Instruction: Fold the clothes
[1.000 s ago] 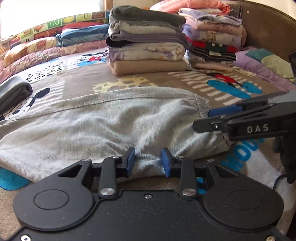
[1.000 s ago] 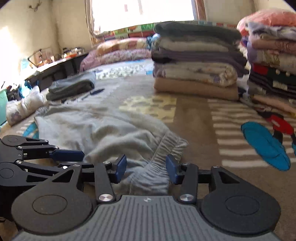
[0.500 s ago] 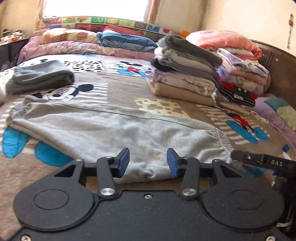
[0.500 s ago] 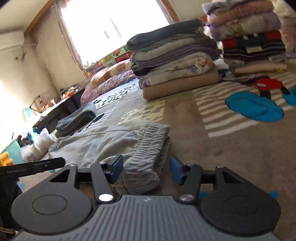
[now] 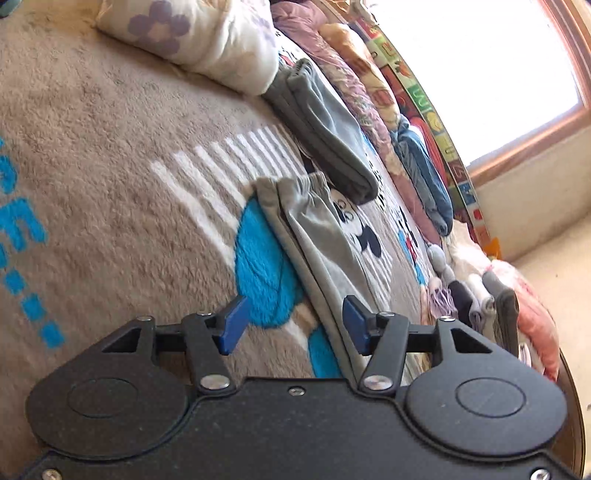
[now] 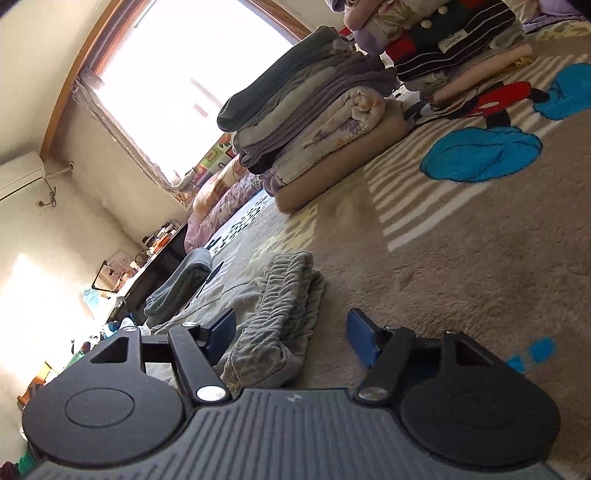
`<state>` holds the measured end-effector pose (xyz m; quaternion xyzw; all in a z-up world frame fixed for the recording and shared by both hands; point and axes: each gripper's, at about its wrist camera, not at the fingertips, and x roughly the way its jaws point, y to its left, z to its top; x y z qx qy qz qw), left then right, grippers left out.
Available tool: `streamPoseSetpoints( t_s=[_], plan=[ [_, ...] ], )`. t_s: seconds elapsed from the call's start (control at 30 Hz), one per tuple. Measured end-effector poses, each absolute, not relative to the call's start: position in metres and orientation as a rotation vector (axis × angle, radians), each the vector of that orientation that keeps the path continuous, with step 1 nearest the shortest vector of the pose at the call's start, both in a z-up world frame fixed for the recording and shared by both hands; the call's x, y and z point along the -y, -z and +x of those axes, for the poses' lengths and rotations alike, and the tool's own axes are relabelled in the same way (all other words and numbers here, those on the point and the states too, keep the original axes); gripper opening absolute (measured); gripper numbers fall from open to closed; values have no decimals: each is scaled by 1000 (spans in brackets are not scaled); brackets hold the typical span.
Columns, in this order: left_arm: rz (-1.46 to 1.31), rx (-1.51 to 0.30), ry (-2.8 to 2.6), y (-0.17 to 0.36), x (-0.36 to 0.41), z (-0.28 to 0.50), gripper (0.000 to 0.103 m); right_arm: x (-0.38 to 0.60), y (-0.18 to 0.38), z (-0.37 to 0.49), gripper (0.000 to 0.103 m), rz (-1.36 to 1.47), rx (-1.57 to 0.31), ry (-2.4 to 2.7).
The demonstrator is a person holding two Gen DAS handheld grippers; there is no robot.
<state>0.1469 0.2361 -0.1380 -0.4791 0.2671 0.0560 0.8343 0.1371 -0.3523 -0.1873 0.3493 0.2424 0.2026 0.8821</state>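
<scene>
Grey trousers (image 5: 325,236) lie flat on the bed (image 5: 110,147), between folds. Left gripper (image 5: 293,325) and right gripper (image 6: 291,332) are both opening, gripping nothing (waistband between right's jaws); next, regrasp.

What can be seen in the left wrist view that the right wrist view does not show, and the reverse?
Only the left wrist view shows the floral pillow and the left hand-held gripper, jaws opening, with the grey trousers' edge running between them, unpressed.

Only the right wrist view shows the air conditioner, the desk and the right hand-held gripper, jaws opening around the elastic waistband.

Both show the grey trousers, the folded grey garment beyond them, the blanket, the stacks and the window.
</scene>
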Motion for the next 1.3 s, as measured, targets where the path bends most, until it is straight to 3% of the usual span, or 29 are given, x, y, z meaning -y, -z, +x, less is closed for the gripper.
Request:
streamPoseSetpoints(
  t_s=[0.13, 0.47, 0.5, 0.57, 0.63, 0.83, 0.9, 0.97, 1.03, 1.1, 1.17, 1.3],
  plan=[
    [-1004, -578, -152, 130, -246, 174, 62, 353, 189, 139, 66, 731, -500, -430],
    [-1047, -556, -240, 140, -263, 211, 61, 353, 190, 138, 65, 723, -493, -437],
    [-1036, -554, -250, 140, -262, 212, 60, 353, 190, 138, 65, 723, -493, -437],
    [-1006, -559, -276, 142, -261, 214, 35, 353, 190, 137, 65, 722, -493, -439],
    [-1047, -545, -277, 149, -266, 208, 27, 352, 190, 138, 65, 721, -493, -439],
    [-1187, -457, -229, 163, -279, 186, 27, 352, 190, 138, 65, 720, -493, -440],
    [-1177, -449, -226, 161, -277, 185, 31, 352, 190, 138, 65, 719, -492, -440],
    [-1143, -454, -217, 153, -271, 190, 58, 352, 190, 138, 65, 718, -492, -440],
    [-1087, -476, -222, 146, -264, 199, 63, 352, 190, 137, 65, 717, -492, -439],
    [-1032, -507, -251, 143, -258, 206, 56, 352, 190, 137, 65, 716, -491, -440],
    [-1045, -517, -293, 149, -261, 206, 24, 352, 190, 137, 65, 715, -491, -440],
    [-1141, -486, -242, 152, -270, 198, 19, 351, 190, 137, 65, 716, -490, -440]
  ],
)
